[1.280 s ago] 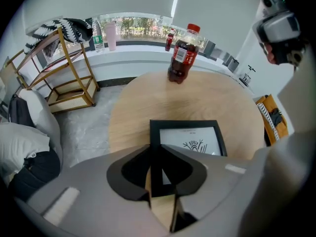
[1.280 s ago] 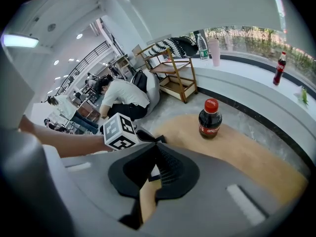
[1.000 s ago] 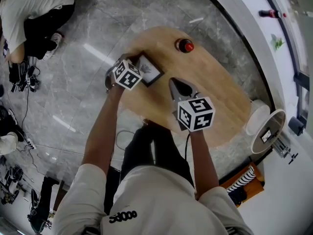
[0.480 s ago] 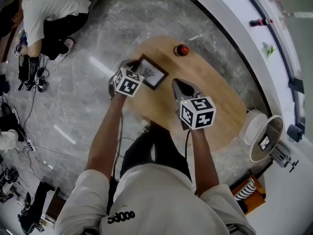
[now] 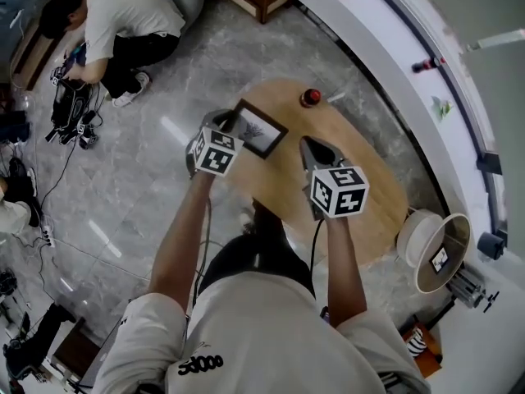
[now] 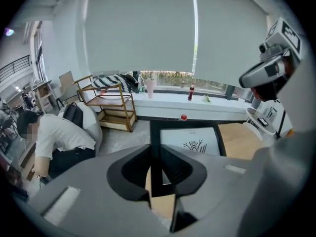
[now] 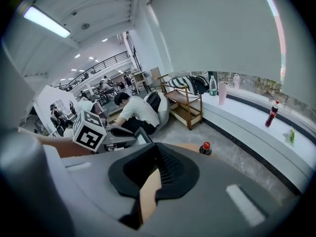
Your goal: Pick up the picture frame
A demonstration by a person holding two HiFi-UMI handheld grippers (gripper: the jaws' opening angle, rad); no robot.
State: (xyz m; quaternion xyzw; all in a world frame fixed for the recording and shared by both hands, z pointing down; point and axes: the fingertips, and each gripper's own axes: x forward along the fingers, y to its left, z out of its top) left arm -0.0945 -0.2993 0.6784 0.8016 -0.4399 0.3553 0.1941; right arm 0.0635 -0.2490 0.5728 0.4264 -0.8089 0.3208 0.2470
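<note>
The picture frame (image 5: 257, 130) sits at the left end of the wooden table (image 5: 373, 191), black border, little plant drawing inside. The left gripper (image 6: 156, 157) is pinching its near edge between both jaws. The right gripper (image 7: 154, 154) hovers over the tabletop, jaws pressed together on nothing. A red-capped bottle (image 5: 310, 98) stands at the far edge.

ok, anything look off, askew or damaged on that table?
Nothing spilled or broken. The picture frame is skewed at the table's left rim, but only because the left gripper has its jaws clamped on one edge, as the task requires. The red-capped bottle stands upright.
</note>
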